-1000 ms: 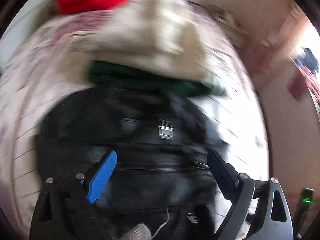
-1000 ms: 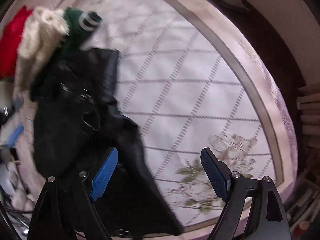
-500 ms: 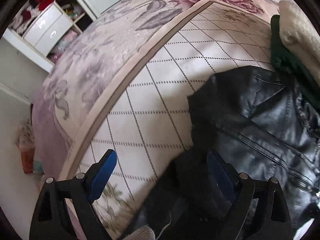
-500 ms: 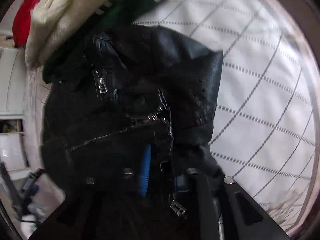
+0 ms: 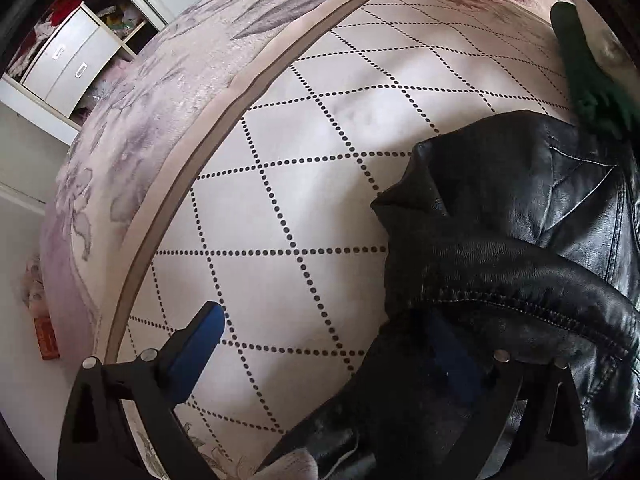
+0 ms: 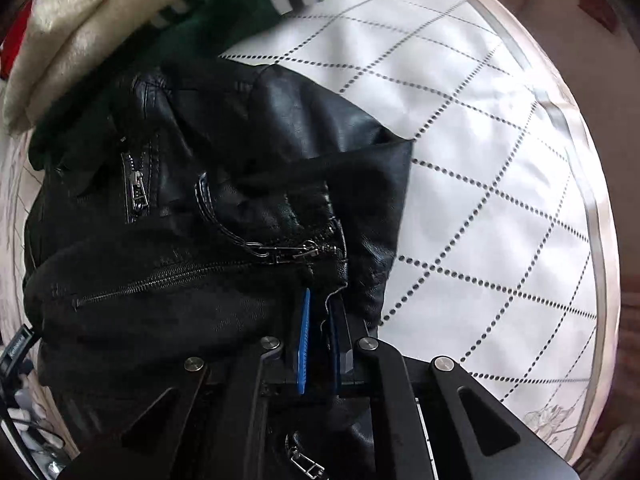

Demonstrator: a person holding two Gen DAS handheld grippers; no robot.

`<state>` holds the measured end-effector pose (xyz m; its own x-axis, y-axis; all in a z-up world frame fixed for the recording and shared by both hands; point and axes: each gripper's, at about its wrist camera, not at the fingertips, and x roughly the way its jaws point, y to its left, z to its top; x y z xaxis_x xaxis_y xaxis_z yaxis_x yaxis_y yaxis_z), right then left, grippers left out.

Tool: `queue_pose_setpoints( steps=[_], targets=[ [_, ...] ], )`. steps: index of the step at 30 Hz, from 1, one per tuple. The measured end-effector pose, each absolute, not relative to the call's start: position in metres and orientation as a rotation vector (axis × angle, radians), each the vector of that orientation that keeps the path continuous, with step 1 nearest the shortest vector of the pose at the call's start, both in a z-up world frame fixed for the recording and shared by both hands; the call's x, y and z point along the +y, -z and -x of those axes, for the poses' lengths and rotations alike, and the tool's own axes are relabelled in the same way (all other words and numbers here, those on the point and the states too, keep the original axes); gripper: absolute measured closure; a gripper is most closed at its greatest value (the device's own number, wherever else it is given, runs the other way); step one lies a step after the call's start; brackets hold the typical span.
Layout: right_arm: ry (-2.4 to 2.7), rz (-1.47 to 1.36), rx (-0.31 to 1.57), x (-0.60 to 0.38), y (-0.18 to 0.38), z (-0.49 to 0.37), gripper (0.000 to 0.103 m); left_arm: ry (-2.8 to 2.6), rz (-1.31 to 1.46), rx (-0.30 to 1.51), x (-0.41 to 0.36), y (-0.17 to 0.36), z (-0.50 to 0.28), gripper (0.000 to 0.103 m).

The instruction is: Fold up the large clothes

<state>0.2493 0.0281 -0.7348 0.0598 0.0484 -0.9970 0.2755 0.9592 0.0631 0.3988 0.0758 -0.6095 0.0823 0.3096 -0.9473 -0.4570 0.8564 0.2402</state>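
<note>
Your right gripper (image 6: 320,344) has its jaws clenched on the black jacket (image 6: 192,240); your left gripper (image 5: 324,344), jaws opening, must seize the sleeve (image 5: 500,272).

1. Right claw (image 6: 320,344) clamped on black leather jacket (image 6: 224,208) edge.
2. Green garment (image 6: 224,16) and cream fleece (image 6: 80,32) beyond the claw, upper left.
3. Bed cover (image 6: 480,184) right of the claw.

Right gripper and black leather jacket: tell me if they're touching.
Touching. The right wrist view shows the right gripper shut on a fold of the black leather jacket.
</note>
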Motion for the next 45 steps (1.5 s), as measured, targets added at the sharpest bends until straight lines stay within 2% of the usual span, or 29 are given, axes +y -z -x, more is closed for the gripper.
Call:
queue_pose_setpoints(
  steps=[2,3,4,6,7,11,12,13,14,15,21,25,28,29,30,31,33,39,45],
  targets=[
    [0.136,-0.351,1.53,0.012,0.724,-0.249,0.09,-0.579,0.111,1.369,0.073,0.603,-0.395,0.0],
    [0.128,-0.381,1.537,0.005,0.72,-0.246,0.08,-0.585,0.109,1.363,0.071,0.595,-0.391,0.0],
    [0.144,-0.411,1.541,-0.008,0.714,-0.24,0.059,-0.585,0.118,1.354,0.07,0.589,-0.387,0.0],
    [0.157,-0.445,1.529,-0.028,0.708,-0.224,0.037,-0.58,0.137,1.332,0.061,0.572,-0.373,0.0],
    [0.152,-0.456,1.545,-0.036,0.712,-0.213,0.035,-0.573,0.135,1.324,0.055,0.565,-0.368,0.0],
    [0.029,-0.519,1.728,-0.036,0.76,-0.175,0.036,-0.516,0.07,1.315,0.019,0.545,-0.341,0.0],
    [0.006,-0.513,1.734,-0.032,0.766,-0.169,0.044,-0.493,0.048,1.328,0.008,0.543,-0.332,0.0],
    [0.018,-0.475,1.71,-0.027,0.765,-0.163,0.065,-0.476,0.03,1.334,0.0,0.541,-0.325,0.0],
    [0.009,-0.472,1.692,-0.019,0.762,-0.158,0.076,-0.453,0.002,1.339,-0.008,0.538,-0.316,0.0],
    [-0.005,-0.496,1.691,-0.015,0.761,-0.155,0.095,-0.432,-0.035,1.349,-0.016,0.536,-0.306,0.0],
    [-0.116,-0.63,1.726,0.045,0.758,-0.122,0.096,-0.382,-0.143,1.409,-0.014,0.522,-0.25,0.0],
    [-0.322,-0.794,1.899,0.084,0.776,-0.094,0.093,-0.391,-0.192,1.428,0.004,0.511,-0.22,0.0],
    [-0.319,-0.863,1.962,0.062,0.78,-0.077,0.092,-0.343,-0.205,1.448,0.005,0.509,-0.202,0.0],
    [-0.287,-0.854,1.939,0.043,0.774,-0.073,0.089,-0.307,-0.219,1.464,-0.002,0.512,-0.194,0.0],
    [-0.256,-0.836,1.923,0.028,0.771,-0.071,0.078,-0.28,-0.225,1.477,-0.008,0.515,-0.188,0.0],
    [-0.202,-0.813,1.895,0.007,0.764,-0.067,0.061,-0.25,-0.228,1.495,-0.015,0.519,-0.184,0.0],
    [-0.128,-0.816,1.84,-0.029,0.756,-0.059,0.054,-0.18,-0.227,1.531,-0.037,0.529,-0.169,0.0],
    [-0.195,-0.933,1.743,-0.049,0.761,-0.069,0.054,-0.027,-0.307,1.601,-0.106,0.569,-0.136,0.0],
    [-0.357,-0.738,1.942,0.019,0.795,-0.068,0.054,-0.062,-0.393,1.696,-0.116,0.62,-0.121,0.0]
  ],
)
